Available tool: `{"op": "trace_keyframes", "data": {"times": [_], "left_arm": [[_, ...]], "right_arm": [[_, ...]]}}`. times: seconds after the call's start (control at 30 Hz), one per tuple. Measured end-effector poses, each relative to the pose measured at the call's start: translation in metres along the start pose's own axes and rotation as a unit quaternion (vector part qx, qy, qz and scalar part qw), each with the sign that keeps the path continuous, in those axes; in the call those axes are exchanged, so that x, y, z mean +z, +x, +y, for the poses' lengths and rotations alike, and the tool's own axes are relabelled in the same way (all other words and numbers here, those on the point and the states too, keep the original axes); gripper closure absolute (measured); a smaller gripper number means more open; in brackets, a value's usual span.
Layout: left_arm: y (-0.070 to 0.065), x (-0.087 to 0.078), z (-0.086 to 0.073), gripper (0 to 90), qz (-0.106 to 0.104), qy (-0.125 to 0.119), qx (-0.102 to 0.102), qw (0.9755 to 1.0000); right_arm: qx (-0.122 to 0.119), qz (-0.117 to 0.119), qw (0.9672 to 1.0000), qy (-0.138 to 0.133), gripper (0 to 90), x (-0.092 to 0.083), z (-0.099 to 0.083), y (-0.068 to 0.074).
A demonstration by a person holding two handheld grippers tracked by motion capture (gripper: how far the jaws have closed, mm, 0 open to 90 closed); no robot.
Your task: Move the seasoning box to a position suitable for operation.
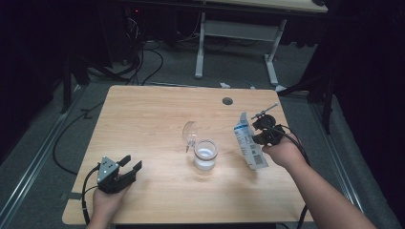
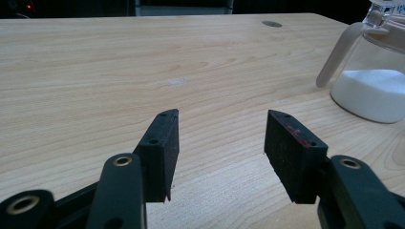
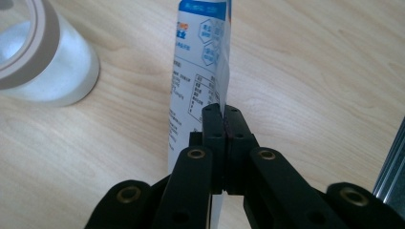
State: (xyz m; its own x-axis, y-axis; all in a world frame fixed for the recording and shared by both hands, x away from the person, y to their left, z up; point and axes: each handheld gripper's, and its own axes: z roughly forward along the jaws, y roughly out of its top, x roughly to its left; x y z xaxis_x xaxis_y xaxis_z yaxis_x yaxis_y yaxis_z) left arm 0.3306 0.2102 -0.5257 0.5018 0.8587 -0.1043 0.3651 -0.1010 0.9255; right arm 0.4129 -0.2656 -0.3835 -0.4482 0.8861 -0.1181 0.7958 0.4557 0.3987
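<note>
Tongs, two. Left gripper [image 1: 128, 168] is resting at the table's seven o'clock corner, jaws standing apart with nothing between them, bare wood showing in the gap in the left gripper view; probably it is waiting idle until a second hand is needed. Right gripper [image 1: 260, 133] is working at about four o'clock of the jar, jaws pressed together on the thin edge of the packet [image 1: 248, 141], pinching it flat.

Packet, one: white with a blue top and printed panel, a barcode showing near its lower end. It is hanging tilted from the right gripper, just right of the jar and apart from it, its lower end close to or on the table [image 1: 157, 109]; which of the two cannot be told. In the right gripper view its printed face [image 3: 198, 71] is running away from the jaws toward twelve o'clock. The edge grip is likely leaving the body free for tipping or setting down.

Jar, one [image 1: 206, 155]: clear glass, at the table's centre, holding white powder, likely poured from the packet.

Lid, one [image 1: 190, 132]: clear, hinged, standing open at eleven o'clock of the jar, so the mouth is staying free.

Handle, one [image 2: 336, 55]: pale, at the jar's side.

Table, one: light wood, a round grommet hole [image 1: 227, 101] at one o'clock
</note>
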Motion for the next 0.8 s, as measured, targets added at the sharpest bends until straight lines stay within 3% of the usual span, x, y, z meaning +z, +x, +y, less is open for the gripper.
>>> {"op": "trace_keyframes", "data": {"times": [0.17, 0.3, 0.4, 0.5, 0.57, 0.8], "left_arm": [[0.001, 0.0, -0.001, 46.5, 0.001, 0.002, -0.003, 1.0], [0.002, 0.0, -0.001, 46.5, 0.003, -0.002, -0.005, 1.0], [0.003, 0.0, -0.001, 46.4, 0.003, -0.001, -0.006, 1.0], [0.002, 0.0, -0.001, 46.4, 0.002, 0.0, -0.004, 1.0], [0.003, 0.0, -0.001, 46.4, 0.002, 0.0, -0.004, 1.0], [0.002, 0.001, -0.002, 46.4, 0.001, 0.002, -0.004, 1.0]], "right_arm": [[0.022, 0.001, 0.9988, -0.044, 90.0, 0.0, -0.008, -0.002], [0.037, -0.001, 0.9962, -0.079, 90.0, -0.001, -0.015, -0.002], [0.049, -0.003, 0.9921, -0.116, 90.0, -0.003, -0.02, -0.001], [0.051, -0.014, 0.99, -0.131, 90.0, -0.003, -0.024, 0.0], [0.061, -0.009, 0.9868, -0.15, 90.0, -0.003, -0.028, -0.001], [0.069, -0.004, 0.9831, -0.169, 90.0, 0.004, -0.04, 0.003]]}}
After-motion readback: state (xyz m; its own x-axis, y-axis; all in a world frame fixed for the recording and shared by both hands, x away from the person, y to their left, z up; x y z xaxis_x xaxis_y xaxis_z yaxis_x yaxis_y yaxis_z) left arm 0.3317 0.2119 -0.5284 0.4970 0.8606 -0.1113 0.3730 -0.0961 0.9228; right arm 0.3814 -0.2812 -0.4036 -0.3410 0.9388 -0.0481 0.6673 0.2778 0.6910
